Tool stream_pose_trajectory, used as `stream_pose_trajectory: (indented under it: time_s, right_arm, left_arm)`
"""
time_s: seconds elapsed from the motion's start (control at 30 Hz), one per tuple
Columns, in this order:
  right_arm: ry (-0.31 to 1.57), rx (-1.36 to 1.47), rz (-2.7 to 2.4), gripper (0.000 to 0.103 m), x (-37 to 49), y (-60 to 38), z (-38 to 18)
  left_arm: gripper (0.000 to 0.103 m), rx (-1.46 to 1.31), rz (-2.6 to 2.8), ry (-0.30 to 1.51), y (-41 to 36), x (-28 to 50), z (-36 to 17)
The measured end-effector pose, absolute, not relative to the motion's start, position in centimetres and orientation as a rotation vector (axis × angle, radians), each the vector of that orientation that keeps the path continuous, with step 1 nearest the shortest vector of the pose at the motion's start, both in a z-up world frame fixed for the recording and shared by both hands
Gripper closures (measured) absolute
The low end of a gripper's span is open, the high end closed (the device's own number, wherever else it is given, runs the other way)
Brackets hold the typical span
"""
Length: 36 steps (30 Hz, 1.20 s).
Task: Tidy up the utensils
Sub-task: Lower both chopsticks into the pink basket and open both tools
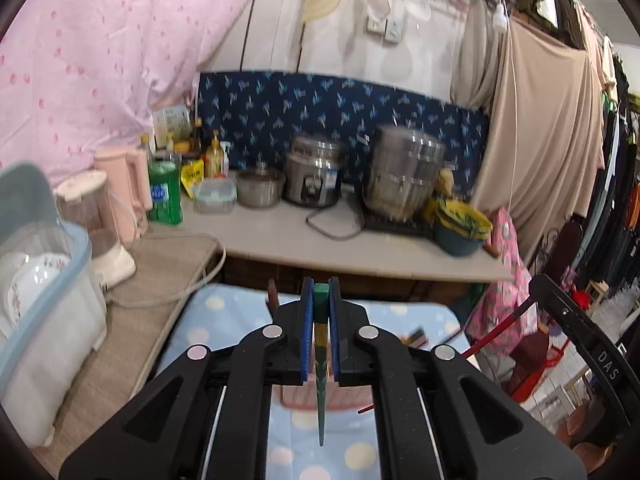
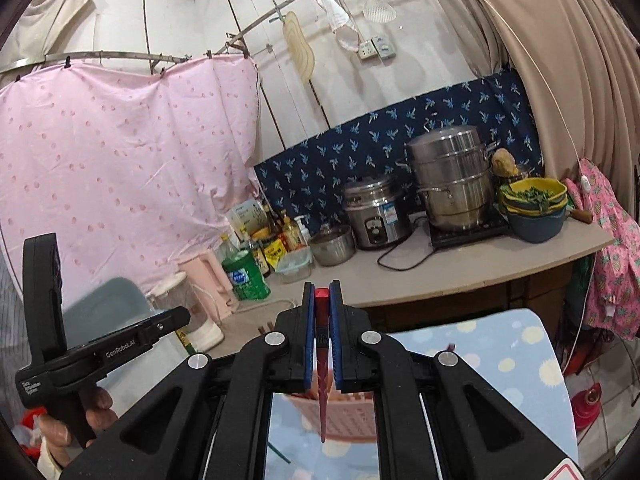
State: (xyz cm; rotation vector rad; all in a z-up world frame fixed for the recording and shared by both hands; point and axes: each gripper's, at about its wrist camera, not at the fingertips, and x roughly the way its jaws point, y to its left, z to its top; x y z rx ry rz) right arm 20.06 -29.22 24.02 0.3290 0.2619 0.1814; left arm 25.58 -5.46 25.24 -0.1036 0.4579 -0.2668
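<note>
Green chopstick (image 1: 321,364) clenched in the left claw (image 1: 321,292), red chopstick (image 2: 321,364) clenched in the right claw (image 2: 321,292), both held above the pink basket (image 2: 340,416) on the dotted cloth (image 2: 500,356). More sticks seem to lie beside the basket. Sorting looks partway; neither held piece is placed yet.
</note>
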Motion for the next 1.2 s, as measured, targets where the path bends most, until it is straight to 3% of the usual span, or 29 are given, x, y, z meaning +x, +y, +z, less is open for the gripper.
stream_pose_trajectory:
  time_s: [0.23, 0.63, 0.9, 1.03, 1.2]
  right_arm:
    - [0.212, 0.349, 0.132, 0.095, 25.1, -30.0, 25.6]
    - [0.390, 0.355, 0.101, 0.095, 30.7, -29.8, 17.2]
    - [0.465, 0.353, 0.114, 0.095, 31.8, -28.9, 14.3]
    - [0.462, 0.357, 0.112, 0.088, 31.1, -28.9, 14.1]
    - [0.455, 0.340, 0.106, 0.079, 29.7, -28.7, 14.5]
  left_arm:
    - [0.096, -0.134, -0.251, 0.381, -5.8, 29.9, 26.8]
    - [0.096, -0.148, -0.241, 0.494, -6.1, 35.1, 18.8]
    - [0.096, -0.131, -0.218, 0.526, -6.3, 35.4, 16.5]
    - [0.088, -0.076, -0.186, 0.531, -6.8, 34.9, 15.8]
    - [0.086, -0.064, -0.165, 0.548, -6.6, 33.9, 15.3]
